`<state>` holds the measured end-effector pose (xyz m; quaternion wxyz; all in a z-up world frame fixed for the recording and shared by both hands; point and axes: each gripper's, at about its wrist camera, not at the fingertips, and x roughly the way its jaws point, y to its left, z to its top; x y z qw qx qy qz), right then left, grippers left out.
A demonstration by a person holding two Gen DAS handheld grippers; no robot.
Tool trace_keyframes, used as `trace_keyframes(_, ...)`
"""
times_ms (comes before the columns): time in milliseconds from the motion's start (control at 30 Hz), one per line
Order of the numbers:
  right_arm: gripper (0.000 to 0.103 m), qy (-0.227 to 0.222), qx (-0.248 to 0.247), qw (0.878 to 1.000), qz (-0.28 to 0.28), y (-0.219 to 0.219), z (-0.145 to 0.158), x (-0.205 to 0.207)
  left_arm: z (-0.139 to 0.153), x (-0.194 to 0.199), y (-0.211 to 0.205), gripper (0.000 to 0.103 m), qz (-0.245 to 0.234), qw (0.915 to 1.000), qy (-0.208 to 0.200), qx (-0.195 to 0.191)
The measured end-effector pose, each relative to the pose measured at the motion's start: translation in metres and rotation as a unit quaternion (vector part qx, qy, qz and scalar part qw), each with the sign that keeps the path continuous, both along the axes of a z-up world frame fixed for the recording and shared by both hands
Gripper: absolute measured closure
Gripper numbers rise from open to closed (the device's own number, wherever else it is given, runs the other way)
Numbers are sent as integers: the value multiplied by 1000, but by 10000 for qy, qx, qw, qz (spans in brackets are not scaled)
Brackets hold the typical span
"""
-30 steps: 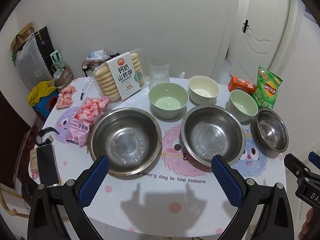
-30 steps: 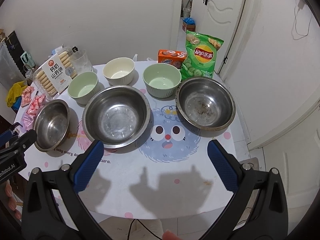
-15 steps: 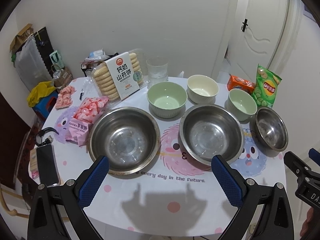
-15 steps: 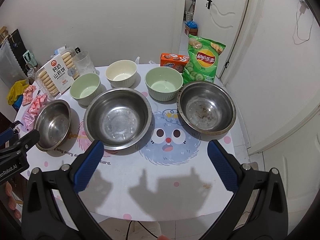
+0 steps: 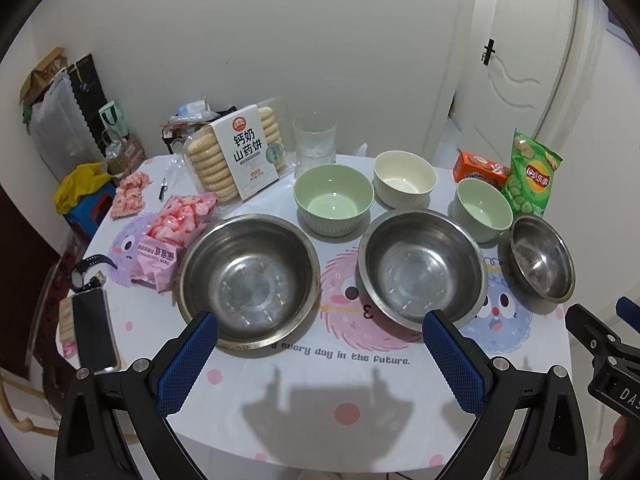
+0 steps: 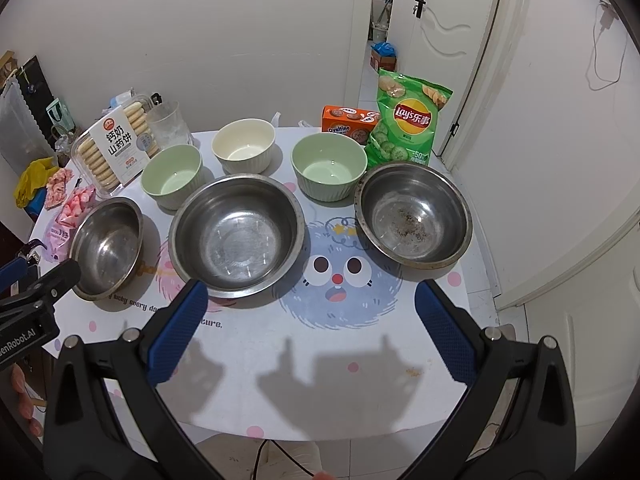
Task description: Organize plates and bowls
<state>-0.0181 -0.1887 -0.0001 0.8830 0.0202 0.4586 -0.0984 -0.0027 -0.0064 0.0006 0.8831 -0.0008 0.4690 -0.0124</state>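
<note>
Three steel bowls stand in a row on the table: left, middle and right. Behind them stand a green bowl, a cream bowl and a second green bowl. My left gripper is open and empty, held above the table's front edge before the left and middle steel bowls. My right gripper is open and empty, held above the front edge between the middle steel bowl and the right one.
A biscuit pack, a glass, pink snack bags, a phone, an orange box and a chips bag crowd the table. A door stands behind at the right.
Both grippers have drifted slightly; the views shifted a little. Nothing on the table moved and both stay open.
</note>
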Motion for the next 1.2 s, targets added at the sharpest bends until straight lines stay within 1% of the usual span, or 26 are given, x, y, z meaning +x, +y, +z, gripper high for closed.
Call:
trace_keyframes(200, 0, 24, -19, 10000, 63, 3, -1, 1, 0, 0, 2, 0, 34, 10000, -46, 32)
trace_keyframes(400, 0, 5, -57, 9998, 197, 12, -3, 6, -5, 3, 16, 0, 241, 9996, 21, -111)
trace_keyframes(600, 0, 26, -154, 9994, 304, 23, -7, 14, -14, 7, 27, 0, 234, 9994, 172, -162)
trace_keyframes(700, 0, 77, -205, 9988, 446, 32, -10, 21, -17, 10, 32, 0, 172, 9997, 177, -86)
trace_keyframes(800, 0, 99, -222, 9979, 608, 43, -13, 30, -22, 14, 47, 0, 331, 9989, 248, -216)
trace_keyframes(900, 0, 65, -161, 9960, 880, 60, -16, 43, -31, 19, 63, 0, 538, 9975, 368, -287)
trace_keyframes(967, 0, 84, -182, 9937, 1107, 75, -18, 55, -38, 22, 78, 0, 742, 9953, 467, -408)
trace_keyframes(1067, 0, 142, -148, 9888, 1477, 101, -24, 74, -53, 28, 104, 0, 1071, 9882, 602, -917)
trace_keyframes(1200, 0, 274, 36, 9811, 1918, 131, -38, 102, -77, 38, 127, 0, 1316, 9810, 844, -1149)
